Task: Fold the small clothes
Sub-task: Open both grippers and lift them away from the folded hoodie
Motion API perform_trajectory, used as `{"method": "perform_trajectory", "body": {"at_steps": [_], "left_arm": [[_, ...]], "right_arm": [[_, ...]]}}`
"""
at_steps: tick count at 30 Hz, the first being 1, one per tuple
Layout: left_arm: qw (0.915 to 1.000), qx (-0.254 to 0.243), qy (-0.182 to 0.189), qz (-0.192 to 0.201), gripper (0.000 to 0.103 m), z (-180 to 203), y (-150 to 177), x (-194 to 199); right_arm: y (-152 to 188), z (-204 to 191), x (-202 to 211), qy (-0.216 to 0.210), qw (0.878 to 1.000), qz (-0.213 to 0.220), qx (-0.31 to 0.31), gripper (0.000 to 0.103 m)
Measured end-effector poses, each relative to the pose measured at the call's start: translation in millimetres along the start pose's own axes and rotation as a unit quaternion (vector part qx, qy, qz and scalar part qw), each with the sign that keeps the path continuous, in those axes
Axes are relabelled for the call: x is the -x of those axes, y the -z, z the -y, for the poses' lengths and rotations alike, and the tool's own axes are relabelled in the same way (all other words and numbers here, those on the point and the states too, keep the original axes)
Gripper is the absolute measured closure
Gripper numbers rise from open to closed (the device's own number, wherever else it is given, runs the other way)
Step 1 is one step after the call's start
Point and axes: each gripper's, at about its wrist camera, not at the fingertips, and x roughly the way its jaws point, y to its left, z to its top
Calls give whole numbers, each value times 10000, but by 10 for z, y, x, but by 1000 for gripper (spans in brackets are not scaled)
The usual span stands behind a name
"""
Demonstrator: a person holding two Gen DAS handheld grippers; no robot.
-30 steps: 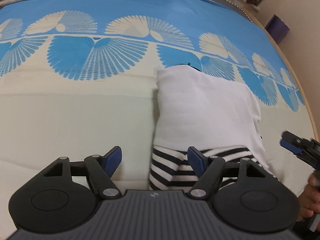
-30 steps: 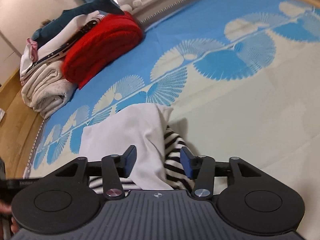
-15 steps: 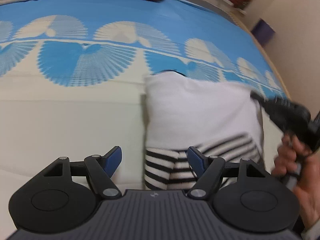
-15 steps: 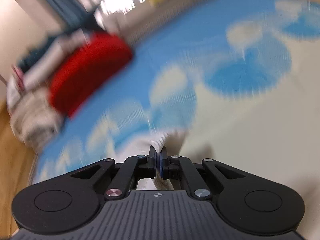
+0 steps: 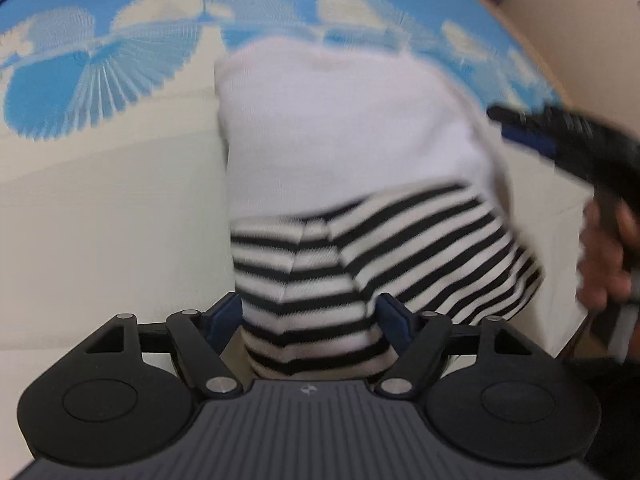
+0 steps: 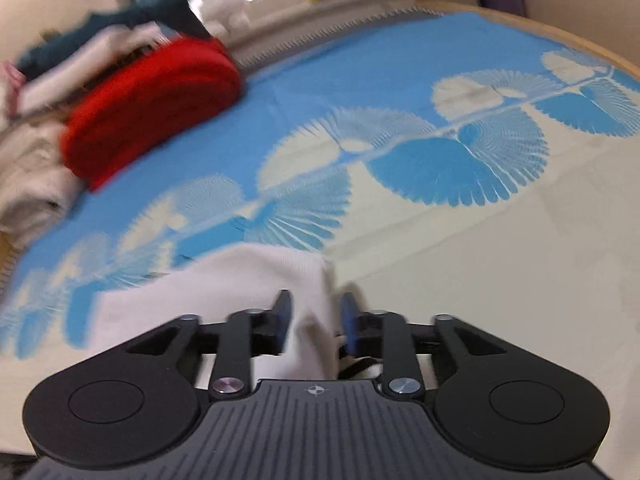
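Lying folded on the bedspread (image 6: 460, 80), the shirt (image 5: 340, 140) has its striped end between the wide-open fingers of the left gripper (image 5: 310, 318); the right gripper (image 6: 314, 322), parted, straddles its white edge.

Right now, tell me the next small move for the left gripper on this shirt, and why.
Probably close the left gripper on the striped part of the shirt. Its fingers stand open on either side of that bunched striped fabric, so it looks placed for a pinch. The right gripper is also open, at the white edge.
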Motion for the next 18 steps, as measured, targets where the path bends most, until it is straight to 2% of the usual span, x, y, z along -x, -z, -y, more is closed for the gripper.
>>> {"method": "perform_trajectory", "body": {"at_steps": [1, 3, 5, 6, 8, 9, 10, 12, 15, 17, 18], "left_arm": [[9999, 23, 125, 106, 25, 0, 3, 77], [9992, 104, 332, 175, 25, -22, 6, 155], [9996, 94, 265, 54, 25, -26, 40, 99], [9999, 57, 72, -141, 25, -34, 75, -1], [9990, 38, -168, -413, 19, -60, 133, -169], [9990, 84, -129, -410, 19, -62, 143, -180], [9993, 107, -138, -334, 19, -49, 141, -143], [9992, 36, -409, 22, 20, 14, 136, 30], [9948, -138, -673, 751, 18, 156, 210, 451], [9881, -189, -973, 1178, 13, 249, 285, 726], [9829, -184, -1179, 1401, 10, 311, 359, 871]], "right_arm": [[5, -7, 117, -225, 9997, 7, 82, 53], [38, -39, 266, -617, 9968, -168, 474, 45], [155, -58, 267, -751, 9903, -721, 922, 44], [242, -50, 203, -582, 9852, -1103, 1176, 44], [448, 18, 20, 130, 9689, -1796, 1699, 45], [521, 79, -49, 344, 9609, -2046, 1833, 43], [541, 128, -63, 397, 9584, -2134, 1854, 43], [486, 168, 54, 422, 9641, -1928, 1777, 43], [390, 133, 447, 544, 9719, -1169, 1969, 44], [361, 99, 759, 459, 9769, -686, 1971, 40], [366, 99, 925, 406, 9792, -465, 1934, 31]]}}
